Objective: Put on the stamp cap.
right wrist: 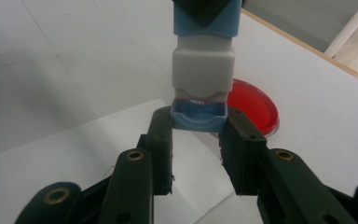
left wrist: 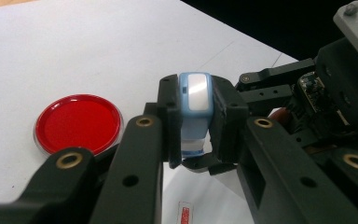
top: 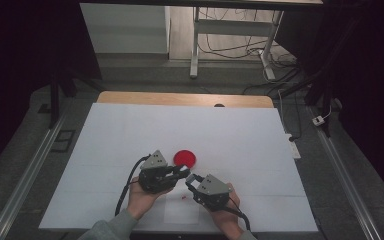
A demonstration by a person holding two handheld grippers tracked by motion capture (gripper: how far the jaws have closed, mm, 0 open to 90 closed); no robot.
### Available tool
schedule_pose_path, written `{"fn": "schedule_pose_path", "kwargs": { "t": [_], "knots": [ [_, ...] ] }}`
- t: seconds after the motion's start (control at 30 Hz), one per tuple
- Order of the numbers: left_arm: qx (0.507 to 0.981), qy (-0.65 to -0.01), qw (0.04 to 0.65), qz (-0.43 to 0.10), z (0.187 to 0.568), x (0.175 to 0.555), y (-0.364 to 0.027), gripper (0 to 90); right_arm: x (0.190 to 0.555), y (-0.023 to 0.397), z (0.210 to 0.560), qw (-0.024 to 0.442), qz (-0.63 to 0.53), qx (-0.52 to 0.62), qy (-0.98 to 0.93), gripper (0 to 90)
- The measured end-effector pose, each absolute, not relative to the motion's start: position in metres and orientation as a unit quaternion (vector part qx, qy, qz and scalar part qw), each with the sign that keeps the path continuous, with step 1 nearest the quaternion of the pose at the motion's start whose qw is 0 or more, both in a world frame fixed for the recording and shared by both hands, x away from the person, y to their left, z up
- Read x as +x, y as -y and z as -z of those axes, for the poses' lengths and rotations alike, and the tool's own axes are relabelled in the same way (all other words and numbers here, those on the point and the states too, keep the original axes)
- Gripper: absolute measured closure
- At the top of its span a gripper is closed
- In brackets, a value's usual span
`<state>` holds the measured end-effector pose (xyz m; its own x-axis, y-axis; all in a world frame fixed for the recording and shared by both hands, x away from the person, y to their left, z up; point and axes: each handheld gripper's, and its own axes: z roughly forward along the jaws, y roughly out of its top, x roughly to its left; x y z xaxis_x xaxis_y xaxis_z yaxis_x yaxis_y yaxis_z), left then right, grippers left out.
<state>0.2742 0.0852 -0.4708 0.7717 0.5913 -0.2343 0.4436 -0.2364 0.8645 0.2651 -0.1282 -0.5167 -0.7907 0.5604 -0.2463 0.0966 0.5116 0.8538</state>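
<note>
A white sheet [top: 130, 150] covers the bench [top: 180, 98], whose pale wooden edge shows along the far side at 12 o'clock. Beyond it stand a grey floor, the white legs of another desk [top: 195, 45] and loose black cables [top: 230, 47]; metal rails [top: 25, 175] run along both flanks. The room around is dark.

A round, shallow red dish [top: 185, 158] with a clear rim lies on the sheet, just beyond the two claws at 12 o'clock from them. A small white tag with red print [left wrist: 185, 214] lies on the sheet nearer the person; its writing is too small to read.

The left claw [left wrist: 192, 116] is clamped on the blue end of a small boxy plastic device [left wrist: 195, 105], smooth, with rounded corners and a pale grey window on its face. The right claw [right wrist: 198, 122] meets it from 3 o'clock, its black jaws pinching the blue cap-like end [right wrist: 198, 115]; a light grey middle section [right wrist: 203, 65] sits between the two blue parts. The device is held above the sheet, between the claws, near the bench's front centre.
</note>
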Motion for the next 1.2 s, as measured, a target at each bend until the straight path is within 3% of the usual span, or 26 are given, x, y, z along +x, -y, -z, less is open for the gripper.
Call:
{"fn": "schedule_pose_path", "kwargs": {
  "t": [1.2],
  "knots": [
    [0.782, -0.333, 0.522, -0.073, 0.4738, 0.2738, -0.0824, 76.0, 0.2644, 0.1274, 0.517, 0.261, -0.452, 0.204, -0.828, 65.5]
  ]
}}
